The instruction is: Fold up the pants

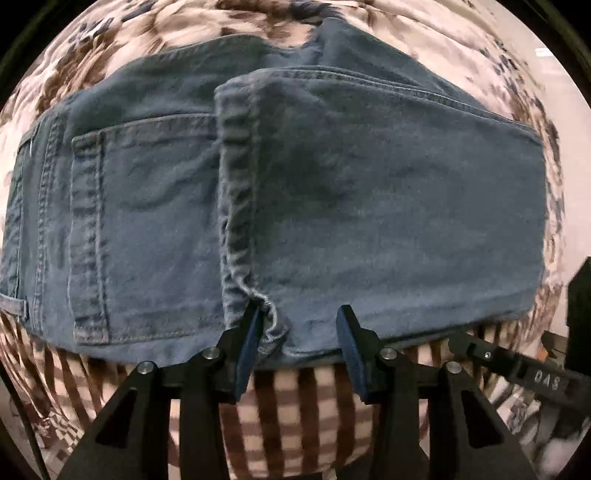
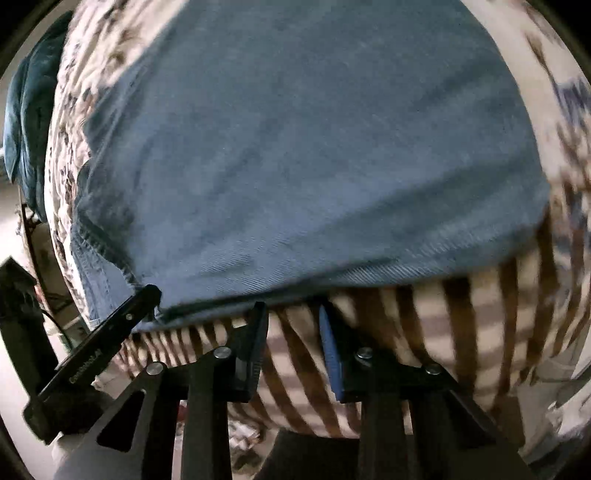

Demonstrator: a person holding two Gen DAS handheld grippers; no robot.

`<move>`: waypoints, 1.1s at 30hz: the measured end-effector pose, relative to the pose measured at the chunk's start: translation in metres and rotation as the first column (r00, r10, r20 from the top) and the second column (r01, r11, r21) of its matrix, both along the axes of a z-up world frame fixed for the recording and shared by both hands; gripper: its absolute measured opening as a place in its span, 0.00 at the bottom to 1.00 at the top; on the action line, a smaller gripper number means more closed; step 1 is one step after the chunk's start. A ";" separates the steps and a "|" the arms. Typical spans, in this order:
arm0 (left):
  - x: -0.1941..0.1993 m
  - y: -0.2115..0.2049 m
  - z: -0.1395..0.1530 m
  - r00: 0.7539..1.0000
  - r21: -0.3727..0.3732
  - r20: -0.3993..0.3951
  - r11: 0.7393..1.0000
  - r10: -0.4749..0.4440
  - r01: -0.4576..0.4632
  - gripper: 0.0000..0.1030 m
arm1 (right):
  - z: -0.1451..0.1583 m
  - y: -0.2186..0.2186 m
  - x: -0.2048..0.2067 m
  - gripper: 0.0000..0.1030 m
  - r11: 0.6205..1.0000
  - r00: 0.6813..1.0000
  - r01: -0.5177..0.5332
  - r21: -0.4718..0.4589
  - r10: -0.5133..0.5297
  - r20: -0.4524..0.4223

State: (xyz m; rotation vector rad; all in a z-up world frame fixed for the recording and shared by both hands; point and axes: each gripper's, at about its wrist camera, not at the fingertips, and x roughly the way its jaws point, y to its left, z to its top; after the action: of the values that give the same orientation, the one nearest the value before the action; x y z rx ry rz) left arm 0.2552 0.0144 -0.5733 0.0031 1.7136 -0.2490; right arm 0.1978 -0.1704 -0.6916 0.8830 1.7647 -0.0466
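Note:
Blue denim pants (image 1: pixel 332 206) lie folded on a patterned bedspread, the leg end laid over the seat with its back pocket (image 1: pixel 147 221). My left gripper (image 1: pixel 301 314) is open at the near edge of the pants, its fingers either side of the leg hem corner (image 1: pixel 271 325), not closed on it. In the right wrist view the pants (image 2: pixel 295 166) fill the frame. My right gripper (image 2: pixel 293 310) is open and empty just at the pants' near folded edge.
The bedspread has a brown-striped border (image 1: pixel 295 413) near me and a floral print (image 1: pixel 184 22) beyond. The other gripper's black body shows at the right edge (image 1: pixel 535 369) and at the left (image 2: pixel 92 354). A dark teal cloth (image 2: pixel 26 122) lies far left.

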 end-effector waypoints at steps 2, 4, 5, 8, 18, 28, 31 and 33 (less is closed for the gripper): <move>-0.003 0.012 0.015 1.000 -0.043 -0.005 0.999 0.027 -0.027 0.39 | 0.009 -0.003 -0.002 0.32 0.999 1.000 0.010 0.045 -0.010 0.017; 0.005 0.023 0.037 0.997 -0.054 0.042 0.997 0.061 -0.059 0.41 | 0.028 -0.003 0.004 0.44 0.999 0.998 -0.025 0.024 0.023 0.061; 0.011 0.029 0.045 0.994 -0.069 0.071 0.995 0.080 -0.075 0.44 | 0.038 -0.005 0.010 0.49 0.999 0.995 -0.039 0.002 0.039 0.089; 0.049 0.046 0.051 0.980 -0.094 0.137 0.987 0.146 -0.134 0.58 | 0.055 -0.010 0.031 0.55 0.998 0.987 -0.049 -0.048 0.056 0.150; 0.094 0.023 0.010 0.986 -0.081 0.166 0.997 0.029 -0.016 0.22 | 0.040 -0.018 0.094 0.55 0.990 0.987 -0.022 -0.139 0.043 0.152; 0.118 0.030 -0.003 0.977 -0.110 0.184 0.990 0.110 -0.091 0.27 | 0.025 -0.015 0.086 0.55 0.985 0.988 -0.041 -0.168 0.065 0.142; 0.107 0.049 0.020 0.968 -0.108 0.207 0.987 0.140 -0.119 0.33 | 0.026 -0.010 0.089 0.55 0.978 0.988 -0.066 -0.197 0.092 0.125; 0.095 0.064 0.040 0.956 -0.078 0.248 0.986 0.160 -0.145 0.35 | 0.031 -0.003 0.092 0.57 0.958 0.983 -0.120 -0.262 0.151 0.102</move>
State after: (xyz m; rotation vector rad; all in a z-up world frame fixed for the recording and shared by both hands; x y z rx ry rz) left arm 0.3504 0.0787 -0.5331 -0.1350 1.4434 -0.1758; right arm 0.2900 -0.1737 -0.6607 0.5658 1.6571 -0.1254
